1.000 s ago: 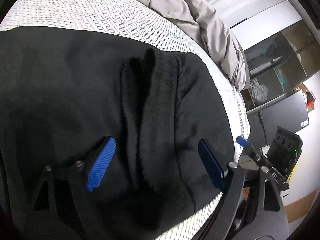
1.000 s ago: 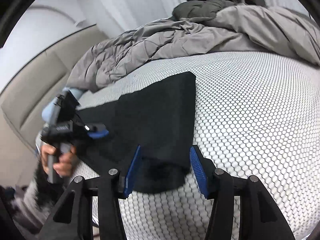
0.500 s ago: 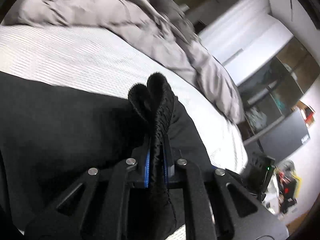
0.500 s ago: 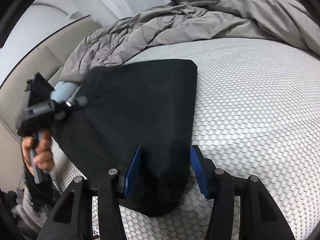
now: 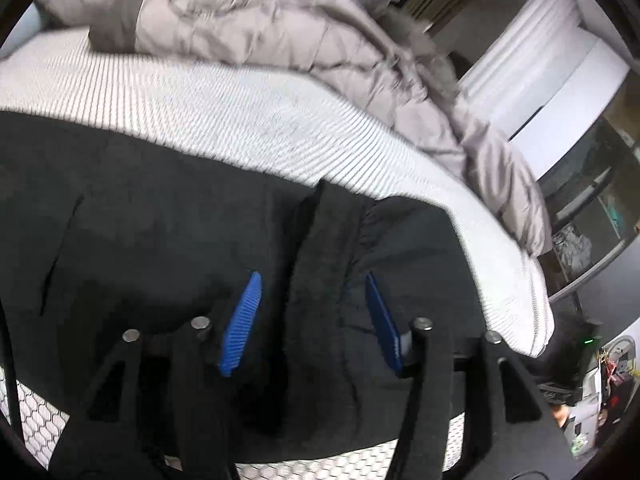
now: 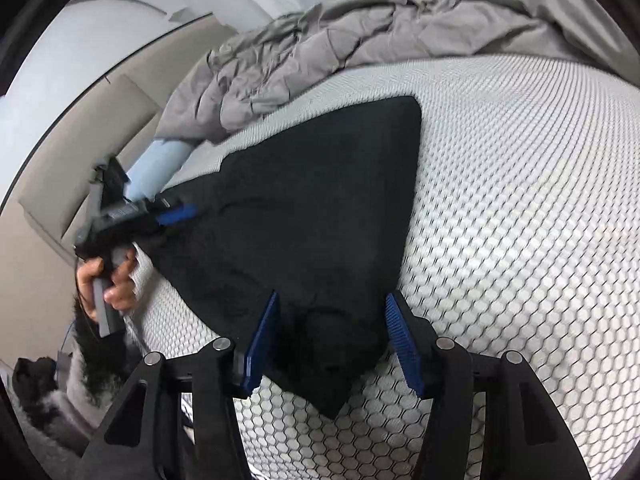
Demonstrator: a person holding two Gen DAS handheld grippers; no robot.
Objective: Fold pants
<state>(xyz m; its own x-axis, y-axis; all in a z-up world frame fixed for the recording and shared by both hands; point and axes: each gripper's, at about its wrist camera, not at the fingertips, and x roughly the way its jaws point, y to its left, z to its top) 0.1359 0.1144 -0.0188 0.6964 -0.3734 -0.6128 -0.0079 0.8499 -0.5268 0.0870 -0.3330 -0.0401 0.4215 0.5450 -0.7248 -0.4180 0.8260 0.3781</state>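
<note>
Black pants lie spread on the white honeycomb-mesh mattress of the bed, w/ a crumpled grey duvet heaped along the far side.

Right wrist view: we see the right tongs w/ blue pads standing apart, straddling the near corner of the pants. The cloth lies between the pads but neither pad presses on it, so we read these tongs as open and holding nothing. The pants form a rough triangle here; the far corner is rounded and flat on the mattress. At left, a hand grips the handle of the left tongs, whose blue tip sits at the left edge of the pants. A pale blue pillow shows just behind that tool, near the beige headboard.

Left wrist view (blurred): the left tongs have just been opening. A bunched, ribbed fold of the pants, prob. the waistband, lies between the pads, clear of both, so we read them as open, not gripping. The fold stands slightly proud of the flat cloth around it. Beyond the bed, white cabinets and dark shelving are visible; detail too smeared to tell.
</note>
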